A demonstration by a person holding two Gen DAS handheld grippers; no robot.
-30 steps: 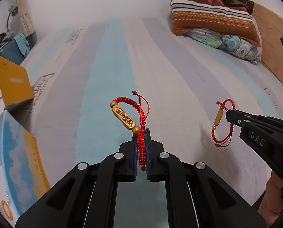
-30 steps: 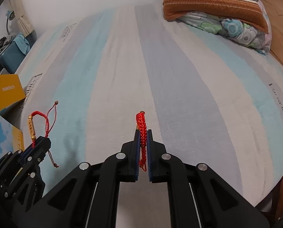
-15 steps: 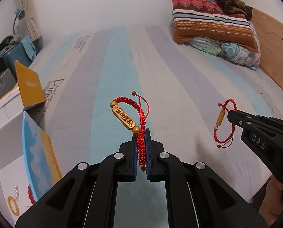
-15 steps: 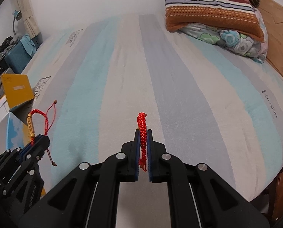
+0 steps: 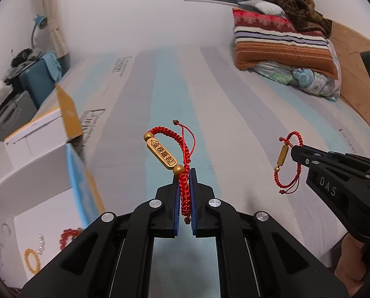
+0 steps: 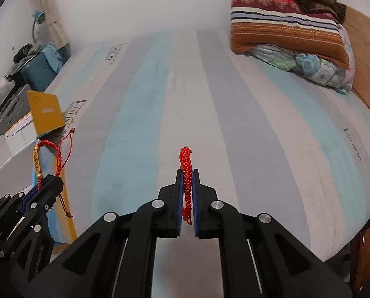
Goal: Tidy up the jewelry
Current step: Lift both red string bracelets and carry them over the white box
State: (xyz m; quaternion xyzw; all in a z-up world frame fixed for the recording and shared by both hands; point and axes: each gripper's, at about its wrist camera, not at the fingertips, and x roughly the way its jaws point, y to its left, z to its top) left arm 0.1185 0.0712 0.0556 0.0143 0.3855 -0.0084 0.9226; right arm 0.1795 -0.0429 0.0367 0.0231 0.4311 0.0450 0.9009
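Now we see more of the room than a second ago: the bed (image 5: 209, 114) with its blue, grey and cream stripes drops lower in both views, the window shows at the top edge of the left wrist view, and the white box (image 5: 35, 173) at the lower left opens up to us. We read that as both pairs of tongs having lifted off the bed with their loads, so the pick-up looks done and the carry toward the box seems to be the step in hand.

Largest first, the box: its yellow flap (image 5: 69, 114) stands up in the middle left of the left view, and a blue-and-yellow wall runs down toward the bottom left. Inside, on the white floor at the lower left corner, we make out a ring of red beads (image 5: 69, 237), a ring of amber beads (image 5: 32, 260) and a short run of small pale beads (image 5: 41, 244); what else lies in there we cannot tell.

Our left tongs (image 5: 185, 173) are pinched shut on a red cord bracelet with a gold plate (image 5: 163, 155), held up at frame centre, clear of the bed. Our right tongs (image 6: 188, 173) are pinched shut on a second red bracelet (image 6: 186, 164), seen edge-on there; in the left view it hangs at middle right, its small gold tube (image 5: 282, 155) showing.
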